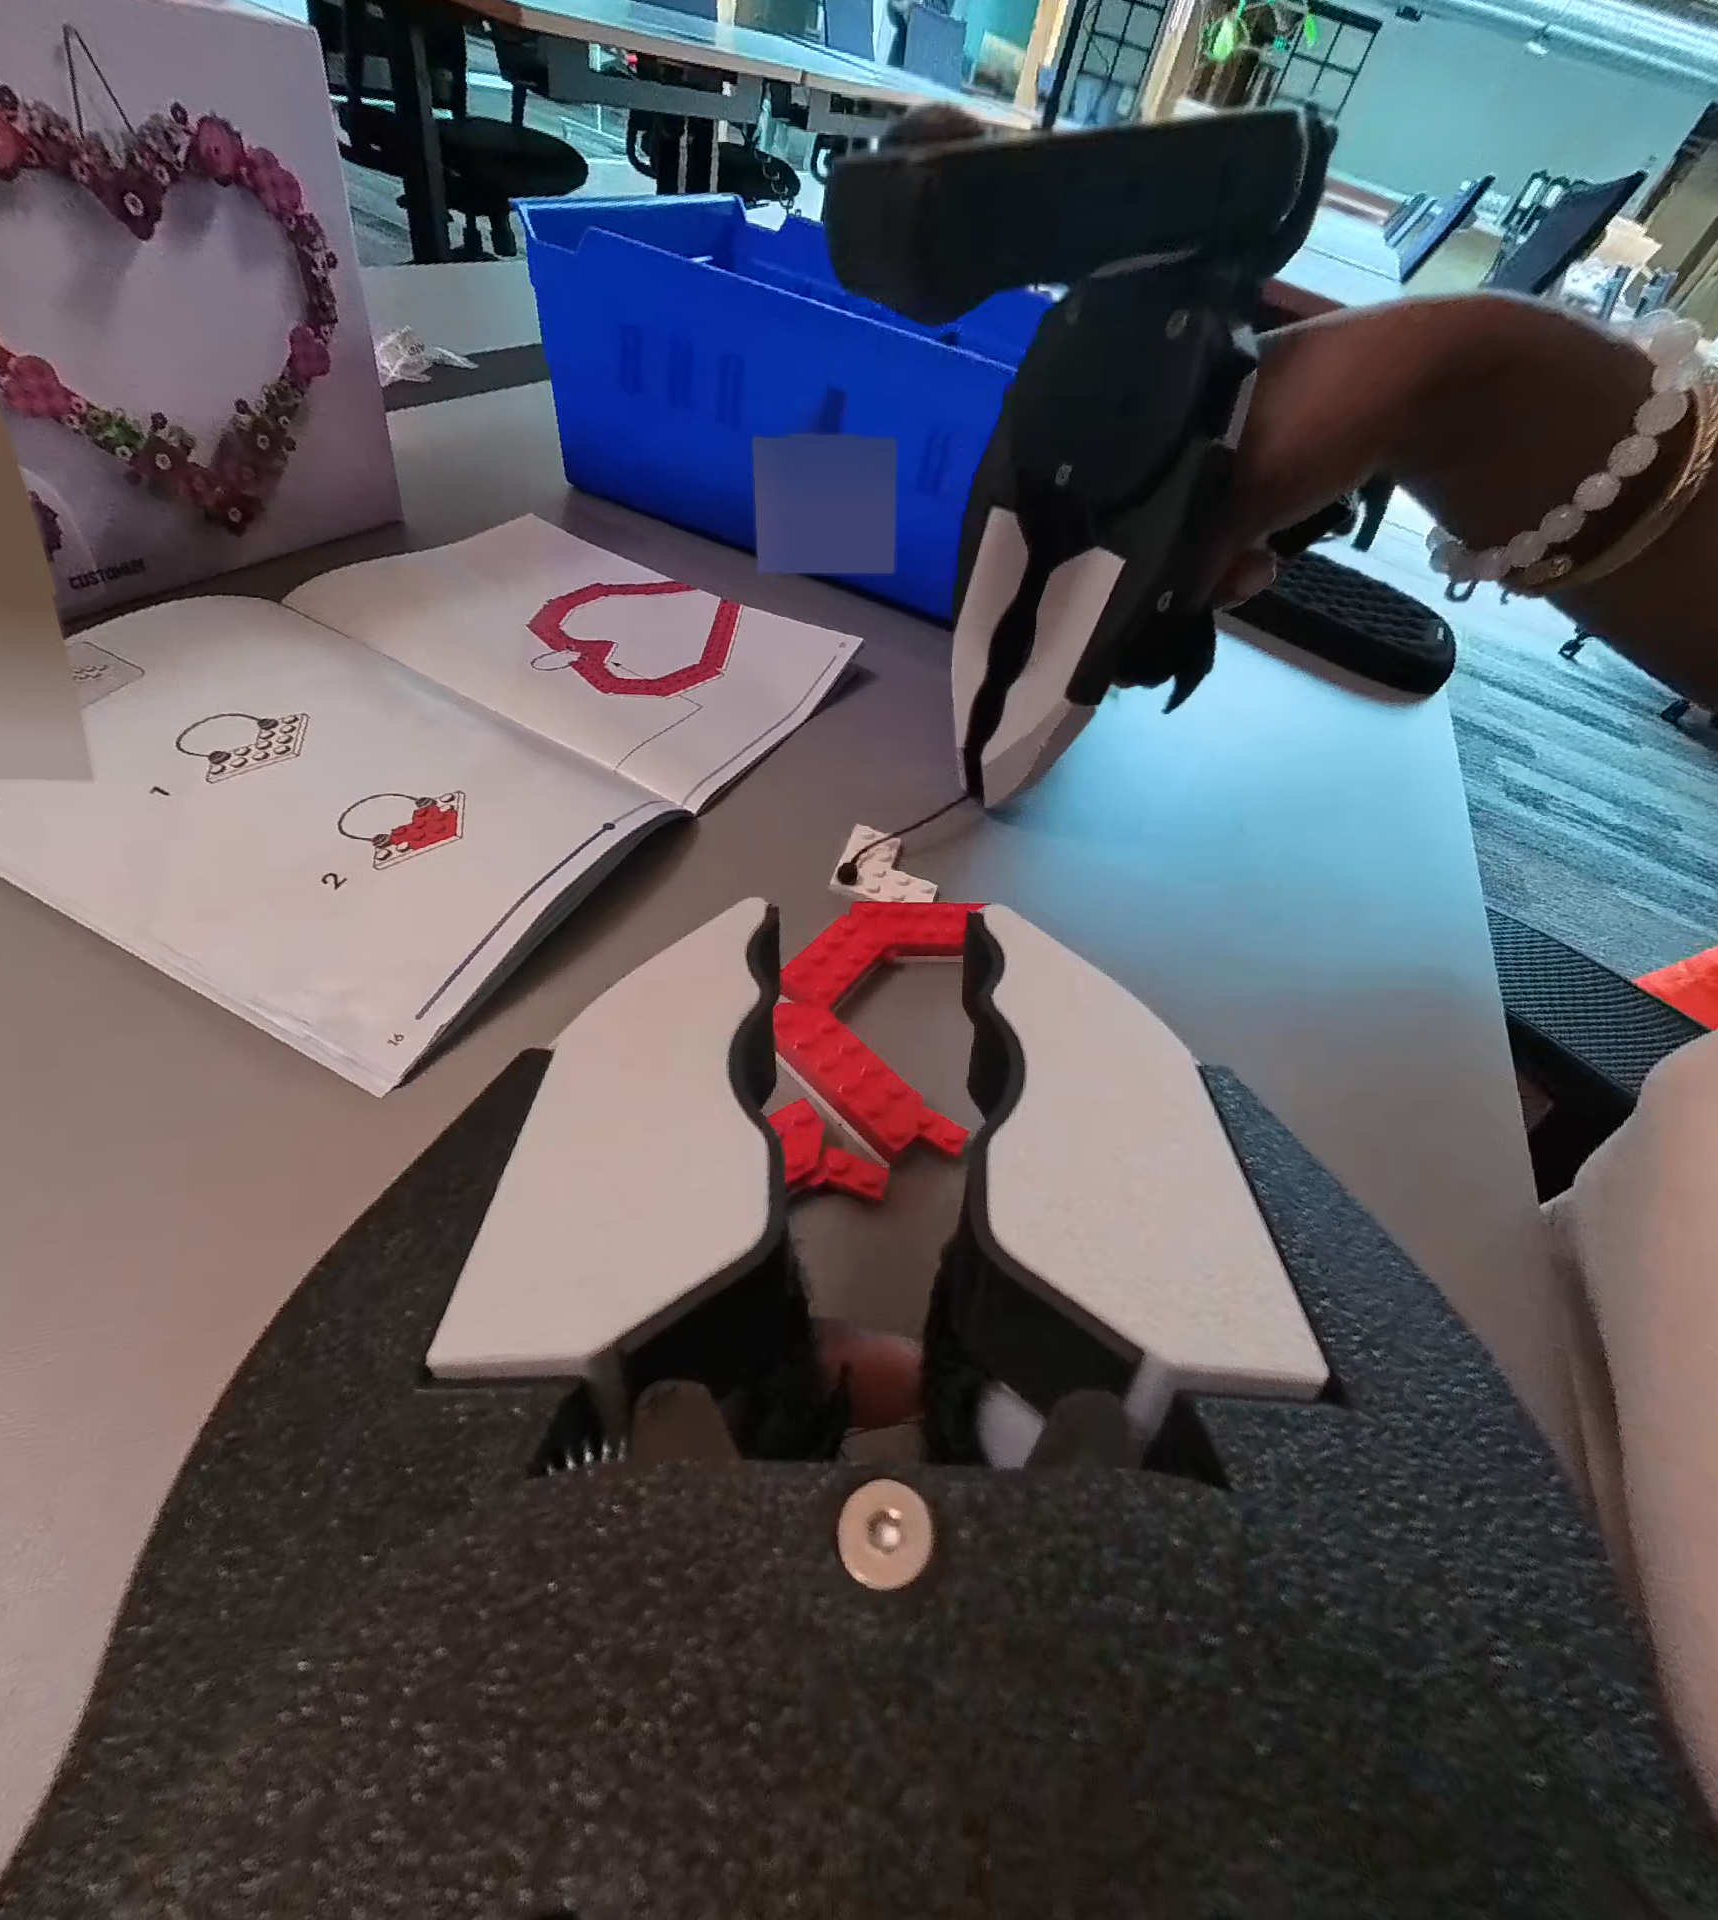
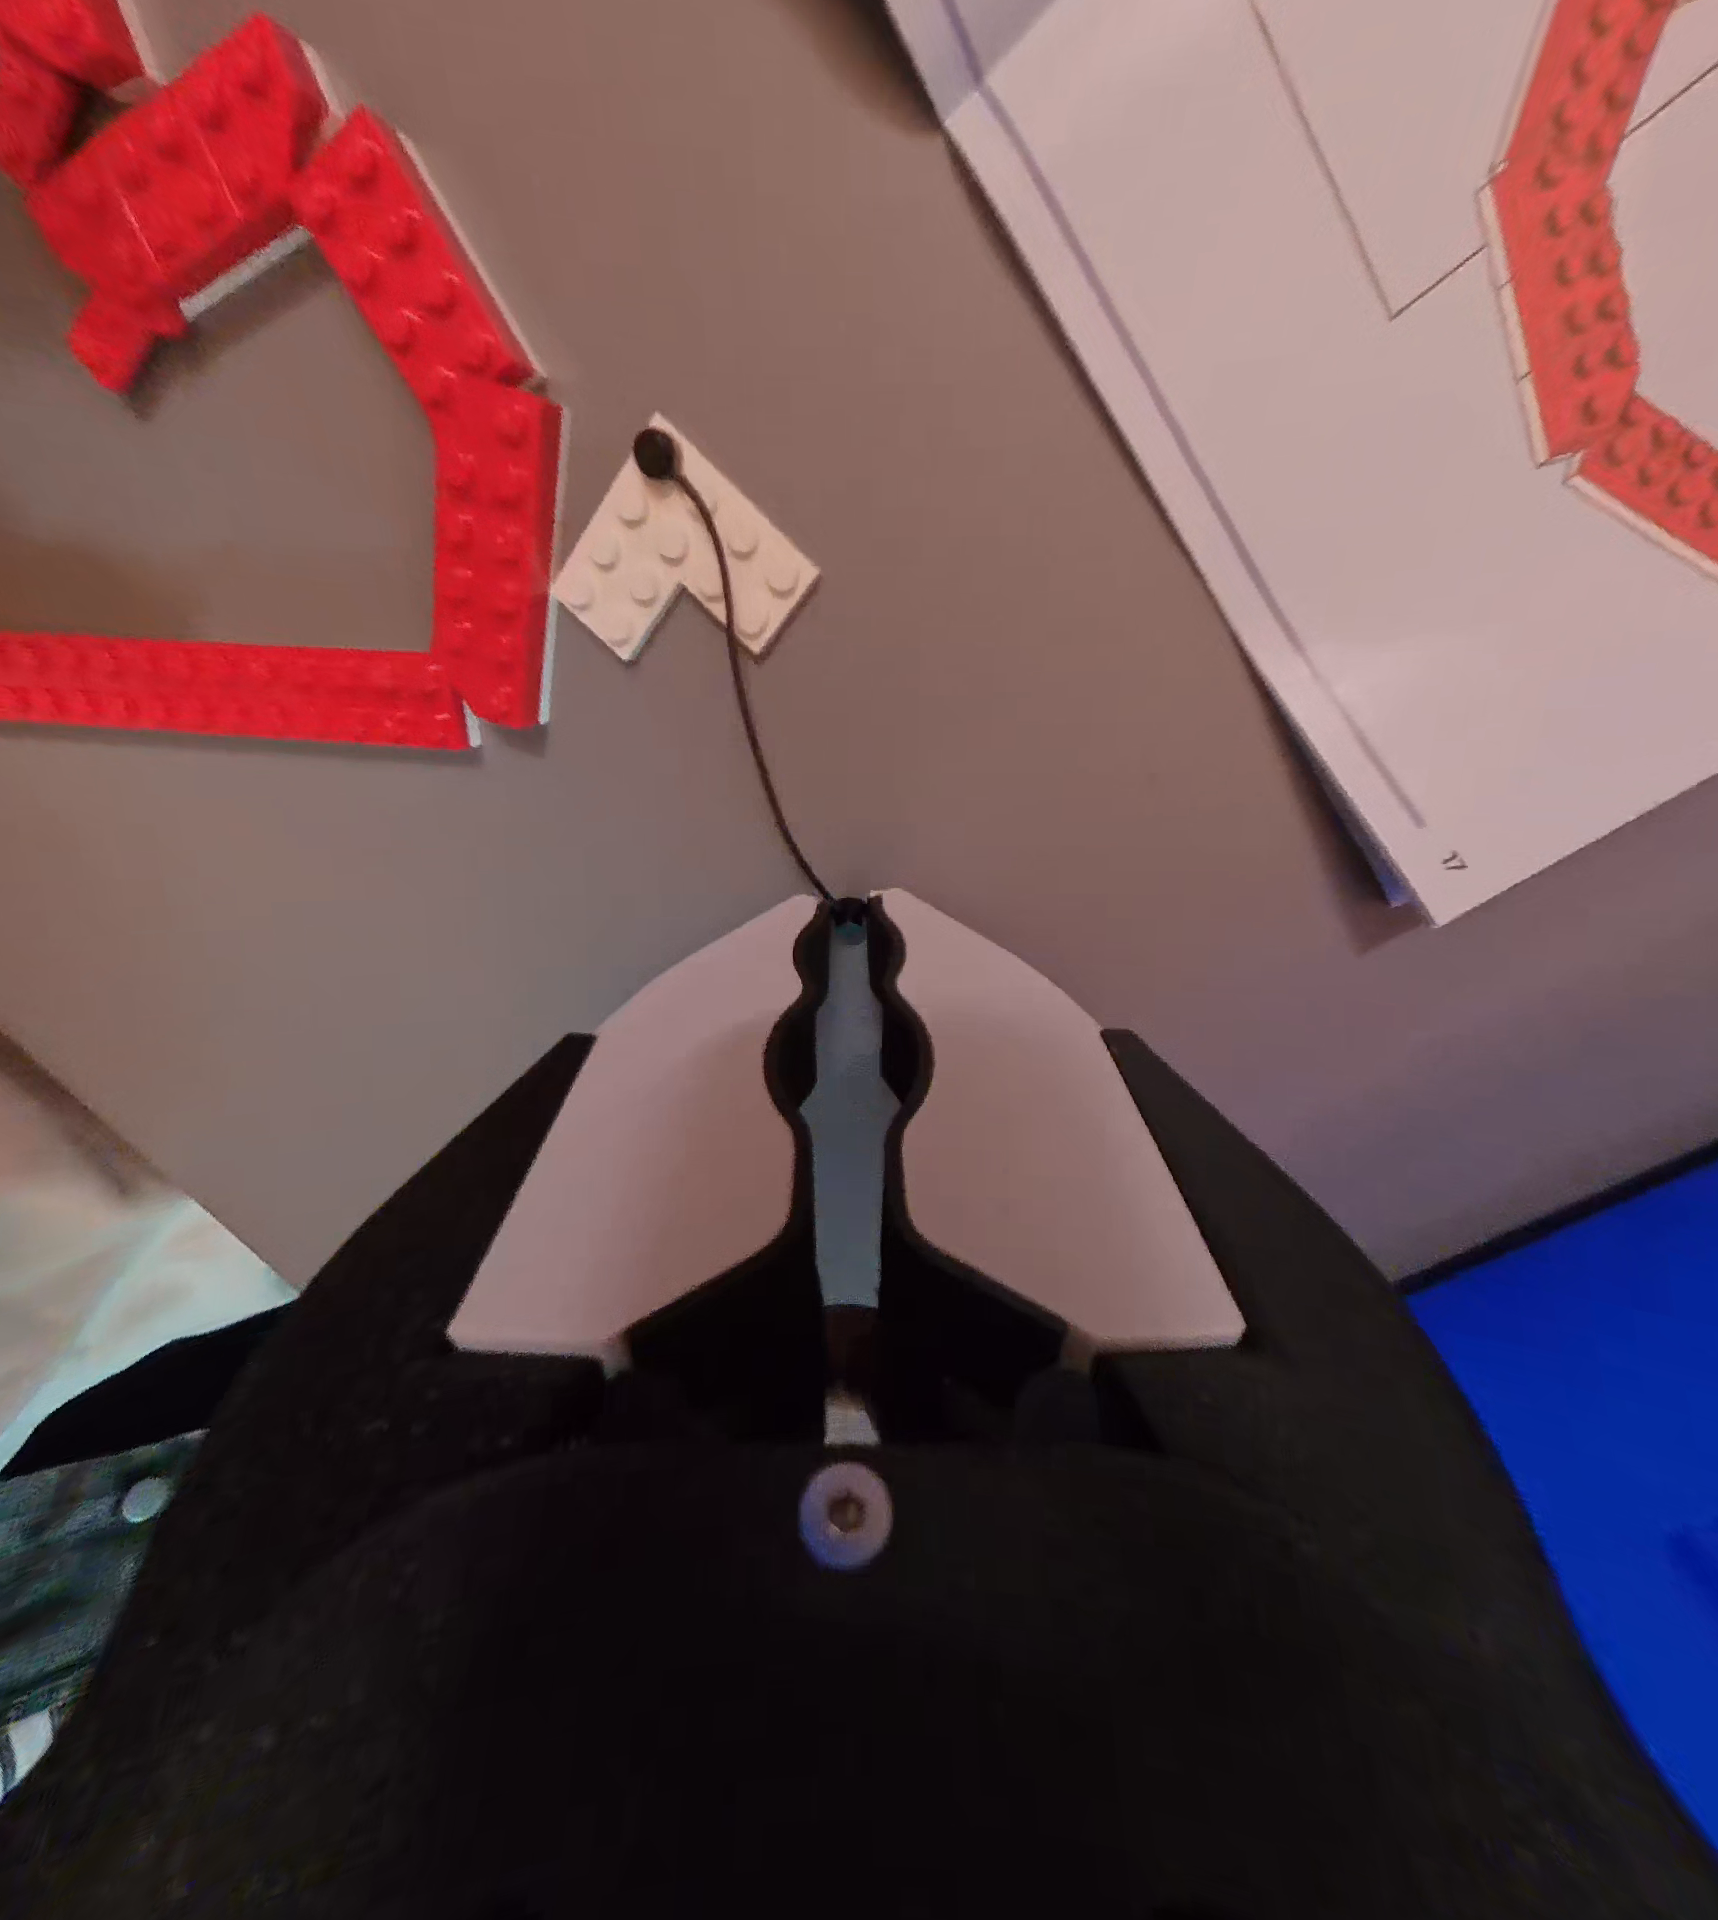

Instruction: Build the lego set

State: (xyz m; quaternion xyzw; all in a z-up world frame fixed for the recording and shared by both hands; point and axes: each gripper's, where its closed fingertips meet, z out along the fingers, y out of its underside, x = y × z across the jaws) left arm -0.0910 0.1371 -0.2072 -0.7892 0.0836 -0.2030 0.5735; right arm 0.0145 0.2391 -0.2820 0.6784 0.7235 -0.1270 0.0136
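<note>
A red heart-shaped frame of lego plates lies flat on the grey table. Beside it lies a white corner plate with a black string fixed to one of its studs by a black end piece. My right gripper is shut on the free end of the string, tips near the table. My left gripper is open and empty, held just above the near part of the red frame.
An open instruction booklet lies left of the parts. The set's box stands behind it. A blue bin stands at the back. The table's edge runs along the right, with chairs beyond. My right fingertips sit around 15 cm from my left ones.
</note>
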